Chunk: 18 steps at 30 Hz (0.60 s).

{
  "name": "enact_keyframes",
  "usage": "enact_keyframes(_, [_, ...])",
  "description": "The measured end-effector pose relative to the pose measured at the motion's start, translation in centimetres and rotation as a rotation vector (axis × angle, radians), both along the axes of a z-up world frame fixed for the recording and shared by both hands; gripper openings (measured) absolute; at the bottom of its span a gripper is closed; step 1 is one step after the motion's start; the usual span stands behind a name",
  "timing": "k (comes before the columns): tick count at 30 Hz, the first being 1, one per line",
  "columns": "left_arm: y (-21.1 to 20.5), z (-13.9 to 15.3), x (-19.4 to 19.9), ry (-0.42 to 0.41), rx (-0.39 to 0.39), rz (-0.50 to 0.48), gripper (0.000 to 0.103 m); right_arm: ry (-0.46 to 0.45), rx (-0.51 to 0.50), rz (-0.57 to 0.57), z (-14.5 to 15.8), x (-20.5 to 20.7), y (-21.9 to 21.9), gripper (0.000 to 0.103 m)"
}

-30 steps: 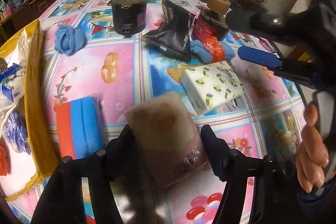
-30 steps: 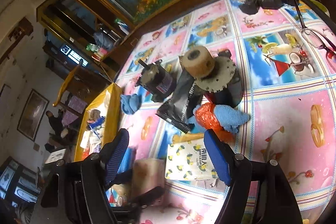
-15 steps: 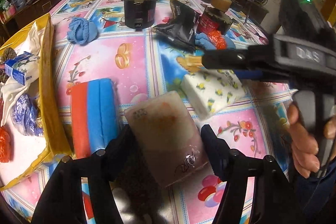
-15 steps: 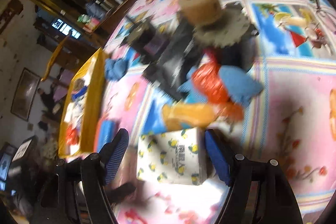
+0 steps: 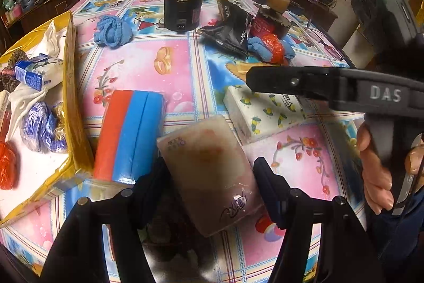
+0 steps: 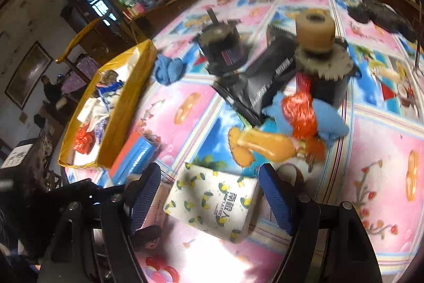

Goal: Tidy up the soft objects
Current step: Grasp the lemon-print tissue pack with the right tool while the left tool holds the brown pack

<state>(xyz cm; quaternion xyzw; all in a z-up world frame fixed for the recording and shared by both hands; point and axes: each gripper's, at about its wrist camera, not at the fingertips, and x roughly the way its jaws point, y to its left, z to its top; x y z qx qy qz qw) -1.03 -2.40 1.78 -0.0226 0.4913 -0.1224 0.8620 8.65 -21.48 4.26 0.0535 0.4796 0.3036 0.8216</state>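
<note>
My left gripper point(image 5: 209, 177) is shut on a pale pink tissue pack point(image 5: 209, 174) and holds it above the table. My right gripper point(image 6: 209, 192) is open, its fingers on either side of a white lemon-print tissue pack point(image 6: 214, 203) that lies on the table; this pack also shows in the left wrist view point(image 5: 262, 110). A red and blue pack point(image 5: 129, 134) lies beside a yellow tray point(image 5: 71, 102) that holds several soft things. A blue cloth ball point(image 5: 112, 31) and a blue and orange bundle point(image 5: 273, 48) lie farther back.
A black motor point(image 5: 182, 9), a black foil bag point(image 5: 230, 29) and a geared part with a tan roller point(image 5: 273, 15) stand at the back. A black object point(image 6: 379, 13) and glasses lie at the far right. A wooden ledge rims the table.
My right gripper has come down and forward over the lemon-print pack, which now sits between its fingers. My left gripper has pulled back and left with the pink pack.
</note>
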Motion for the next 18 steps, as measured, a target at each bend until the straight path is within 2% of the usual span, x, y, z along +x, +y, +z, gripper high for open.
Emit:
enact_keyframes(2, [0.1,0.0,-0.3,0.000,-0.001,-0.002,0.065,-0.027,-0.005,-0.009,0.3,-0.4,0.1,0.081])
enact_keyframes(5, [0.4,-0.1,-0.7,-0.003,-0.004,-0.004,0.065,-0.044,0.009,-0.024,0.6,-1.0,0.4,0.091])
enact_keyframes(7, [0.4,-0.1,-0.7,-0.004,-0.006,-0.003,0.065,-0.083,-0.066,-0.034,0.5,-1.6,1.6,0.091])
enact_keyframes(10, [0.3,-0.1,-0.8,-0.010,-0.002,-0.006,0.066,-0.079,-0.132,0.005,-0.2,-2.4,3.1,0.092])
enact_keyframes(14, [0.4,0.0,-0.9,-0.013,-0.001,-0.007,0.066,-0.078,-0.263,-0.025,-1.8,-2.9,4.1,0.091])
enact_keyframes(15, [0.3,0.0,-0.9,-0.015,0.001,-0.008,0.066,-0.070,-0.272,-0.035,-2.2,-2.8,4.0,0.091])
enact_keyframes(16, [0.3,0.0,-0.9,-0.017,0.002,-0.008,0.066,-0.089,-0.278,-0.047,-2.1,-2.7,3.8,0.082])
enact_keyframes(18, [0.4,0.0,-1.0,-0.026,-0.004,-0.004,0.065,-0.096,-0.245,-0.073,-1.8,-2.5,3.0,0.081])
